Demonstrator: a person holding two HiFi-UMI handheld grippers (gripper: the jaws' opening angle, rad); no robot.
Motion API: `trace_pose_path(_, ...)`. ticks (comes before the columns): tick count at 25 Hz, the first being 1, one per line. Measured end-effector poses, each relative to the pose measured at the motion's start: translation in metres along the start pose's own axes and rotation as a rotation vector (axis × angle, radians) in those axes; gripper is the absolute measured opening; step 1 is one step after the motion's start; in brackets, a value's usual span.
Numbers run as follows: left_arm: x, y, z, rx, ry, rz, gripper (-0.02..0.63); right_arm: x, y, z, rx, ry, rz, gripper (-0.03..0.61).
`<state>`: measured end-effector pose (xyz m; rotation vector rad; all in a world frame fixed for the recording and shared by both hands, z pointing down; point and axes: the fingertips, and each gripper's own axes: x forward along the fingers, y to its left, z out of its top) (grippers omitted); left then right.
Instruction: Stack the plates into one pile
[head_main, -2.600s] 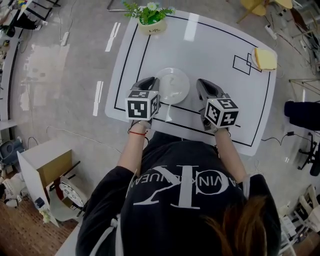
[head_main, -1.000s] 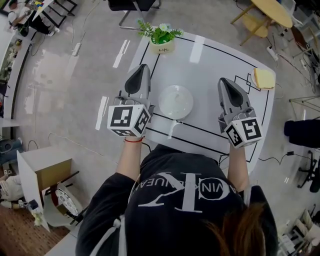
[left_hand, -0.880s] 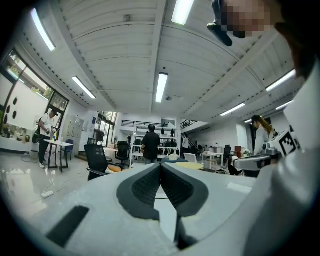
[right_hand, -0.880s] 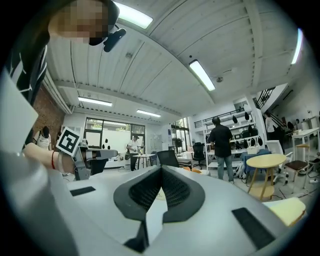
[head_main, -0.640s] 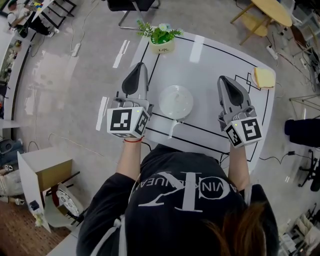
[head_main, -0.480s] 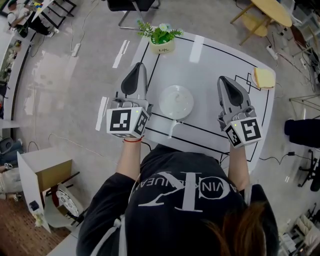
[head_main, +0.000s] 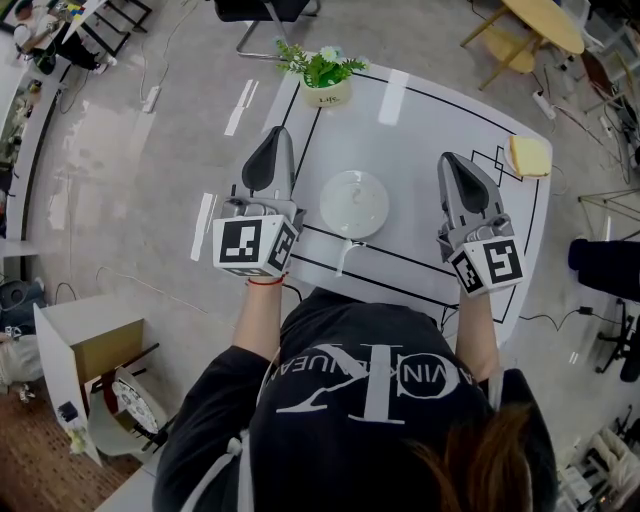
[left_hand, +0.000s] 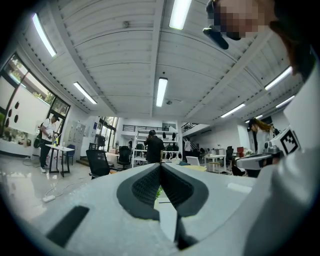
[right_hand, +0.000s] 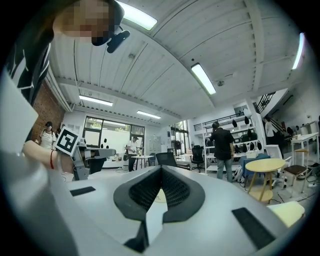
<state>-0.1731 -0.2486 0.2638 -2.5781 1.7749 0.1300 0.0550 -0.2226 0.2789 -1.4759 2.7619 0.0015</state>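
Sitting near the middle of the white counter (head_main: 420, 120), the round white ceramic plate (head_main: 354, 203) lies flat inside the black outline drawn on the surface, with one black line passing just below its near rim. From above it reads as a single disc; how many plates are stacked in it cannot be told.

Either side of it, and clear of it, are the two grey hand-held grippers. The left gripper (head_main: 281, 134) is over the counter's left edge beside the plate, its marker cube toward the person. Its own view shows the ribbed black pads (left_hand: 145, 186) clenched together with nothing between them (left_hand: 160, 171). The right gripper (head_main: 448, 159) is on the plate's other side, a little further off, over the counter — its pads (right_hand: 176, 189) are likewise pressed together and empty (right_hand: 161, 171). Both point away from the person, roughly level and roughly parallel.

Further out, a small potted green plant in a cream pot (head_main: 323, 75) stands at the counter's far left corner. A pale yellow rectangular sponge (head_main: 528, 155) lies at the far right edge, next to small drawn squares. Beyond the counter are glossy grey floor, a round yellow table (head_main: 545, 20) at the upper right, and an open cardboard-lined cabinet (head_main: 85, 340) at the lower left.
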Motion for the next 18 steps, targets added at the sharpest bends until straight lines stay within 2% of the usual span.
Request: trace_pose_path(18, 0.007, 0.0081, -0.0014, -0.001, -0.007, 0.002, 0.009, 0.0049, -0.0036, -0.0067, 0.022, 0.01, -0.024, 0.0)
